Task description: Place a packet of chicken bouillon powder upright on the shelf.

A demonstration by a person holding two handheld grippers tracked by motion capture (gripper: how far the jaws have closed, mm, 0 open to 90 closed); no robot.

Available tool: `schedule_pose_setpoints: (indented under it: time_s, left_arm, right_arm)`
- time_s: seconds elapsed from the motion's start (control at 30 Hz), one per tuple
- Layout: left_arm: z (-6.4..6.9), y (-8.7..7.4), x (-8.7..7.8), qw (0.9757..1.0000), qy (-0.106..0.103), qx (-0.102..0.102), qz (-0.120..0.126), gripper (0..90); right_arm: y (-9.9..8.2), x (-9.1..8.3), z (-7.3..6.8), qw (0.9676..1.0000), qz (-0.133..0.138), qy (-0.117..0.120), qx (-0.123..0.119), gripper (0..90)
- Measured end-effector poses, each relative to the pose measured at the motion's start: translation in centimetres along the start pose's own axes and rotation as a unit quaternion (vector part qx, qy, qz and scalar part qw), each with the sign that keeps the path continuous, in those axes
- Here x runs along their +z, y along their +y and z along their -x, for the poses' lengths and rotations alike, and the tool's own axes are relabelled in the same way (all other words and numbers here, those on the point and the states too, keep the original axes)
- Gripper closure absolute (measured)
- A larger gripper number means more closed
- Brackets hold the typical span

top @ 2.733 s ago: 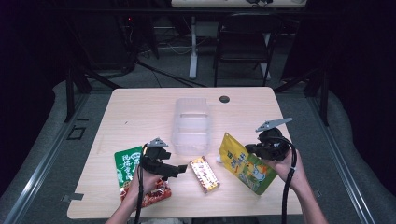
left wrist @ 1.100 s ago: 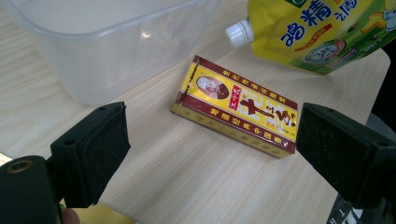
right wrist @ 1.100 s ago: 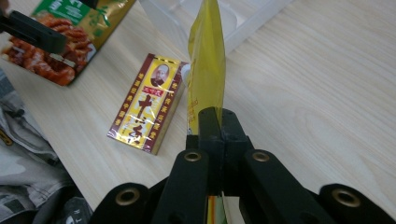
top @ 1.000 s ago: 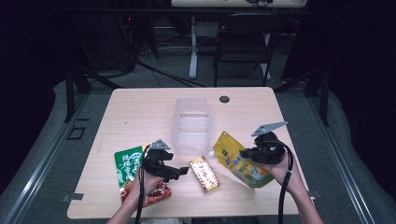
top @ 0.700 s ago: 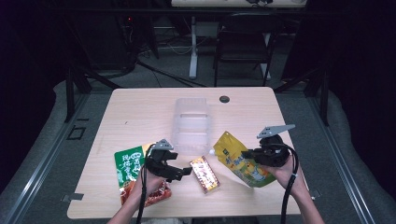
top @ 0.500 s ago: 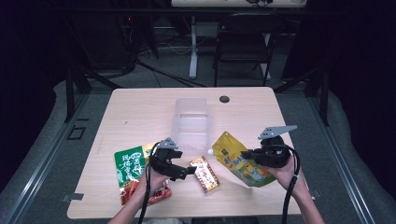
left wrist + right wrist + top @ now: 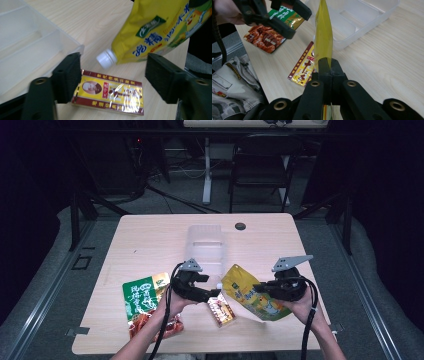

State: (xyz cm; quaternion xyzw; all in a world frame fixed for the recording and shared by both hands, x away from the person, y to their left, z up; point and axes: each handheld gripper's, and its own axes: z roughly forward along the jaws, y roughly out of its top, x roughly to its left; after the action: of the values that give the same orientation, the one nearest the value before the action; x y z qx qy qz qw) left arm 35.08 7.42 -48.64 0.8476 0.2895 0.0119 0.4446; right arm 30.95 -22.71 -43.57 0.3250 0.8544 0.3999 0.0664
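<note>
Yellow pouch [image 7: 252, 296] is seen at lower right of the high view, pinched by the right gripper [image 7: 261, 289], while in the left gripper view its white cap [image 7: 106, 58] is framed, untouched, between jaws just narrowing, and in the right gripper view the left gripper [image 7: 287, 17] is seen upper left.

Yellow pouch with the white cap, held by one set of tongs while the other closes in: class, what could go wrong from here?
1. The right tongs pinch only the yellow pouch's thin edge; a tug could pull it free.
2. The left tongs, just closing, stand open around the white cap and the red packet; they may grab the packet instead.
</note>
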Motion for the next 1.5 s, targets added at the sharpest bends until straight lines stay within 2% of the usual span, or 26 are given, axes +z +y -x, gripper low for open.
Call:
schedule_pose_setpoints:
  time_s: [0.1,0.13,0.17,0.27,0.37,0.4,0.43,0.5,0.6,0.63,0.67,0.7,0.87,0.97,1.07,1.17,1.33,1.4,1.43,1.47,1.5]
  left_arm:
    - [0.1,0.8,0.4,0.9998,-0.005,0.017,0.002,40.1]
    - [-0.1,1.2,0.6,0.9996,-0.019,0.021,0.005,45.3]
    - [-0.1,1.2,0.6,0.9996,-0.019,0.021,0.005,48.6]
    - [-0.3,1.8,1.0,0.9989,-0.04,0.026,0.003,53.4]
    - [-0.5,2.0,1.4,0.9979,-0.056,0.034,-0.001,63.7]
    - [-0.5,2.1,1.4,0.9977,-0.056,0.038,-0.004,70.3]
    - [-0.5,2.0,1.6,0.9978,-0.052,0.04,-0.004,70.3]
    - [-0.5,2.1,1.7,0.9978,-0.048,0.044,-0.012,77.9]
    - [-0.4,2.1,2.0,0.9974,-0.045,0.054,-0.019,84.7]
    - [-0.3,2.1,2.0,0.9968,-0.043,0.062,-0.027,84.7]
    - [0.1,2.2,2.1,0.9955,-0.037,0.08,-0.035,88.4]
    - [0.1,2.2,2.1,0.9955,-0.037,0.08,-0.035,89.5]
    - [0.7,2.4,2.0,0.9929,-0.036,0.105,-0.043,90.0]
    - [0.8,2.4,2.0,0.9927,-0.04,0.107,-0.038,90.0]
    - [1.2,2.7,1.7,0.9911,-0.042,0.12,-0.039,90.0]
    - [1.5,2.9,1.6,0.9905,-0.036,0.126,-0.04,90.0]
    - [1.7,3.3,1.3,0.9891,-0.039,0.135,-0.044,90.0]
    - [1.7,3.4,1.2,0.9892,-0.035,0.135,-0.044,90.0]
    - [1.7,3.4,1.2,0.9891,-0.035,0.136,-0.044,90.0]
    - [1.6,3.4,1.1,0.9895,-0.038,0.133,-0.042,90.0]
    - [1.5,3.4,1.0,0.9898,-0.038,0.133,-0.036,90.0]
  right_arm:
    - [0.1,0.1,-0.1,1.0,-0.001,0.004,-0.006,90.0]
    - [0.1,0.2,-0.1,1.0,0.002,0.006,-0.006,90.0]
    - [0.1,0.2,-0.1,0.9999,0.002,0.005,-0.009,90.0]
    - [0.1,0.2,0.0,0.9999,0.002,0.007,-0.012,90.0]
    - [0.1,0.3,0.1,0.9999,-0.001,0.009,-0.012,90.0]
    - [0.0,0.4,0.2,0.9999,0.0,0.007,-0.01,90.0]
    - [0.0,0.4,0.2,0.9999,0.0,0.007,-0.01,90.0]
    - [-0.1,0.4,0.3,0.9999,-0.001,0.007,-0.009,90.0]
    - [-0.1,0.5,0.5,1.0,-0.006,-0.002,-0.007,90.0]
    - [-0.1,0.5,0.5,1.0,-0.006,-0.002,-0.007,90.0]
    - [-0.1,0.5,0.5,0.9999,-0.012,-0.005,-0.009,90.0]
    - [-0.1,0.5,0.5,0.9999,-0.012,-0.005,-0.009,90.0]
    - [-0.3,0.3,0.8,0.9997,-0.022,-0.004,-0.005,88.9]
    - [-0.2,0.2,0.8,0.9995,-0.029,-0.005,-0.008,86.6]
    - [0.3,0.3,0.6,0.999,-0.039,-0.013,-0.019,78.9]
    - [0.8,0.6,0.3,0.998,-0.051,-0.022,-0.03,76.7]
    - [2.2,1.5,-0.3,0.9958,-0.069,-0.032,-0.05,68.5]
    - [2.4,1.6,-0.4,0.9956,-0.072,-0.033,-0.05,70.3]
    - [2.6,1.8,-0.5,0.9953,-0.074,-0.033,-0.054,80.7]
    - [2.6,1.8,-0.5,0.9953,-0.074,-0.033,-0.054,80.7]
    - [2.6,1.7,-0.5,0.9955,-0.074,-0.027,-0.054,85.4]
